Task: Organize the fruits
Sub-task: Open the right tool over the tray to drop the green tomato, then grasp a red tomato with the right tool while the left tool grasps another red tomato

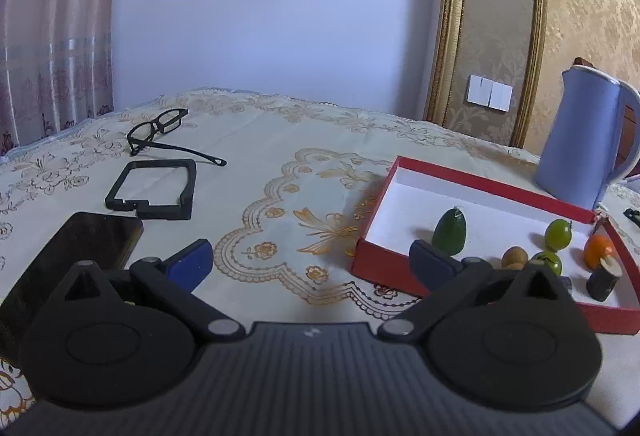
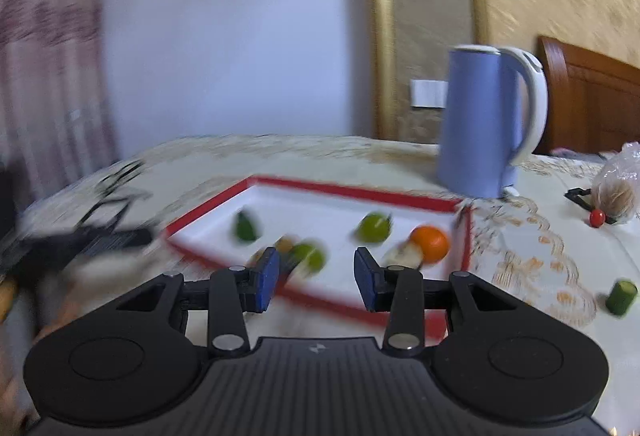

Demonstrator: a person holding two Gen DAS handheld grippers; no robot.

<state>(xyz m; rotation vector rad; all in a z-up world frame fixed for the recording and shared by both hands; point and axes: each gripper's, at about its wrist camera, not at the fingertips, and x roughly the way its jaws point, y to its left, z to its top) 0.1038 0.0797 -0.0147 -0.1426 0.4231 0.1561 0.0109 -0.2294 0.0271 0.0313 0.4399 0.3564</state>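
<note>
A red box (image 1: 472, 180) with a white floor lies on the patterned tablecloth. In it are a dark green pear-shaped fruit (image 1: 450, 232), two green apples (image 1: 558, 234), a small brown fruit (image 1: 515, 257), an orange (image 1: 598, 250) and a dark stub (image 1: 604, 278). My left gripper (image 1: 312, 262) hovers wide open just left of the box, holding nothing. The right wrist view is blurred. There my right gripper (image 2: 317, 280) stands open over the near rim of the box (image 2: 352, 190), with nothing between its pads. The orange (image 2: 430, 242) lies beyond its right finger. A green cylinder piece (image 2: 620, 296) and a small red fruit (image 2: 597, 217) lie on the cloth to the right.
A blue kettle (image 1: 576, 140) stands behind the box. Black glasses (image 1: 160, 128), a black frame (image 1: 154, 192) and a dark phone (image 1: 76, 248) lie on the left. A plastic bag (image 2: 618, 188) sits at the far right. A wall and curtain are behind the table.
</note>
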